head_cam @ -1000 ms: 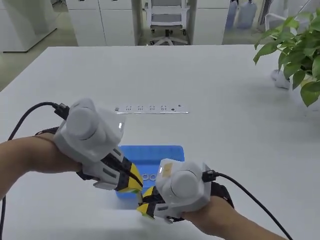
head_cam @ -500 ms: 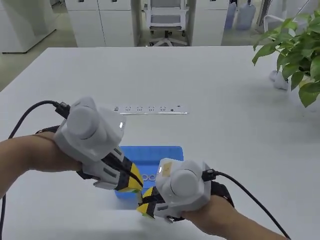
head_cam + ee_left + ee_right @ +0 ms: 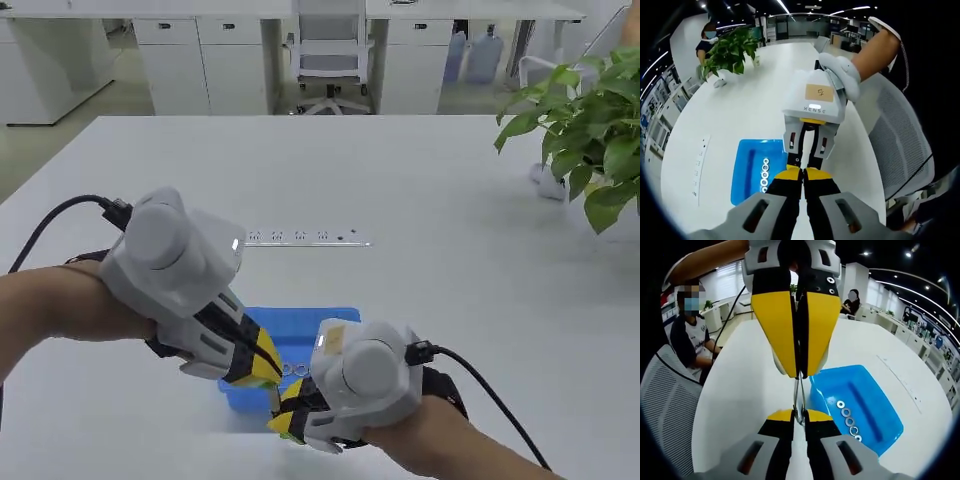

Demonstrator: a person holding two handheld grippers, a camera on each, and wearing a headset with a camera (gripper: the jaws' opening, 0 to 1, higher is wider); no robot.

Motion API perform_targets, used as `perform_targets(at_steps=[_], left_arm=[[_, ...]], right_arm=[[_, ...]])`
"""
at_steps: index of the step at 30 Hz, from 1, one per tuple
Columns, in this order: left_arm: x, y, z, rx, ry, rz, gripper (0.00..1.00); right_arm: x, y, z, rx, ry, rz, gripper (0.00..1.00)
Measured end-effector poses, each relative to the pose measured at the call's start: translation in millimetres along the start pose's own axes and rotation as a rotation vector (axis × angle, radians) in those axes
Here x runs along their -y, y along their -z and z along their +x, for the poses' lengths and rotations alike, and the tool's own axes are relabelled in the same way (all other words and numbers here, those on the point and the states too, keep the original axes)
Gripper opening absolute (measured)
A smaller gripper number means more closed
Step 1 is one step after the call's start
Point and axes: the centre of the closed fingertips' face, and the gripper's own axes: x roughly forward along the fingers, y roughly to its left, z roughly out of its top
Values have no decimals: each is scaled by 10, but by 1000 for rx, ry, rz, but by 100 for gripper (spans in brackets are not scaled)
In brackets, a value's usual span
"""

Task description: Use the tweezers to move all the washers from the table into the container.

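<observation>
Head view: the left gripper [image 3: 262, 372] and right gripper [image 3: 283, 408] meet tip to tip over the near edge of the blue container [image 3: 320, 325] on the white worktop [image 3: 450, 280]; left gripper view: its fingers are pressed together, and a row of washers [image 3: 764, 175] lies inside the container; right gripper view: both grippers' fingers are clenched on the tweezers [image 3: 799, 392], with the container just to the right.
</observation>
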Motion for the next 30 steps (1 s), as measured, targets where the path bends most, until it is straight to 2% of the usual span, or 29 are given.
perform_targets(at_steps=[14,21,30], left_arm=[[3,-167,-183,3,-17,33,5],[-75,-233,-272,1,-30,55,5],[-221,-310,-291,6,-45,81,5]], right_arm=[[50,-200,-153,8,16,-32,9],[147,-300,-213,19,30,-42,9],[315,-333,-260,23,49,-50,9]])
